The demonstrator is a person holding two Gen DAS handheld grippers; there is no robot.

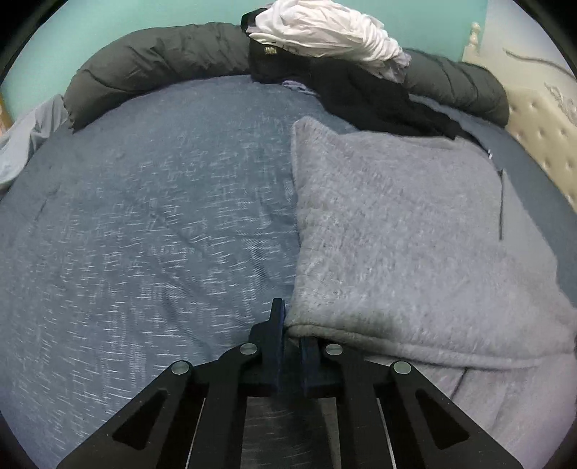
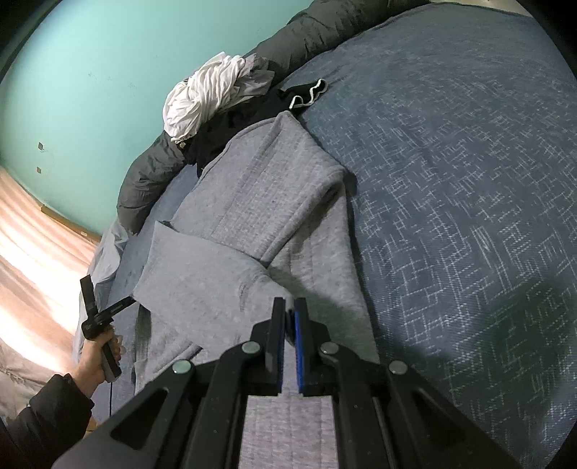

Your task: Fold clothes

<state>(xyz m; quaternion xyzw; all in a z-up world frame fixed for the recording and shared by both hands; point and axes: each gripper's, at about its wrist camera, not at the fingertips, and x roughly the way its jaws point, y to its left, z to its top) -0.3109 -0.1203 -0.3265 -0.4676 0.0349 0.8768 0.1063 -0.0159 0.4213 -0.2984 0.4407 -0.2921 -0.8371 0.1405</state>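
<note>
The grey sweater (image 2: 274, 202) is only half folded on the bed (image 2: 468, 180), both grippers' jaws clamped on its edge, and the pile (image 2: 216, 97) behind isn't touched yet.

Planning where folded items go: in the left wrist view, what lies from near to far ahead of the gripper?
Left gripper → grey sweatshirt → black garment → white garment → teal wall.

Black two-finger right gripper (image 2: 289, 317) with blue pads and silver pivot screws; hand (image 2: 96, 355) wears a black sleeve (image 2: 47, 415) at seven o'clock.
</note>
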